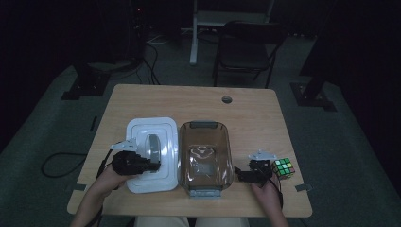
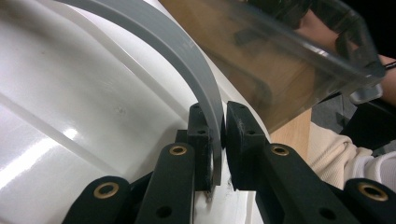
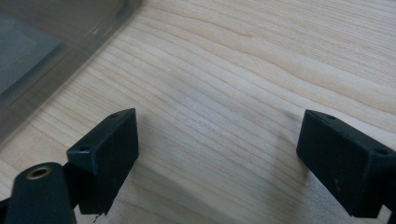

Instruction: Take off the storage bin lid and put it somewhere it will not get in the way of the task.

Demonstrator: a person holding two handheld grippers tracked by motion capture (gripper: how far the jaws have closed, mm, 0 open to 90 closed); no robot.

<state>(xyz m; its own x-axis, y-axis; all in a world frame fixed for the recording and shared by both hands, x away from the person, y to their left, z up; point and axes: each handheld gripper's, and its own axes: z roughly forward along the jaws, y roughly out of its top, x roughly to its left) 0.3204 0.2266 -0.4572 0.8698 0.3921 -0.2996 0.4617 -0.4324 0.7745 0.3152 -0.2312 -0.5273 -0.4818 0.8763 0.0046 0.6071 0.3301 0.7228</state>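
1. The white lid is lying flat on the counter, just left of the clear box, with its grey handle arching over its top face.
2. The left gripper is grasping that handle: its jaws are clenching the grey strip from both sides, low on the arch near one end.
3. The clear box is standing open beside the lid, their long sides nearly touching.
4. The right gripper is resting over bare counter to the right of the box, its jaws released and holding nothing; a puzzle cube is sitting just beyond it.
5. Judged step: the lid is gripped and not yet fitted on the box.
6. Judged next move: lifting the lid level, carrying it over the box, and aligning all four edges before lowering. The right gripper is placed to steady the box if it slides.
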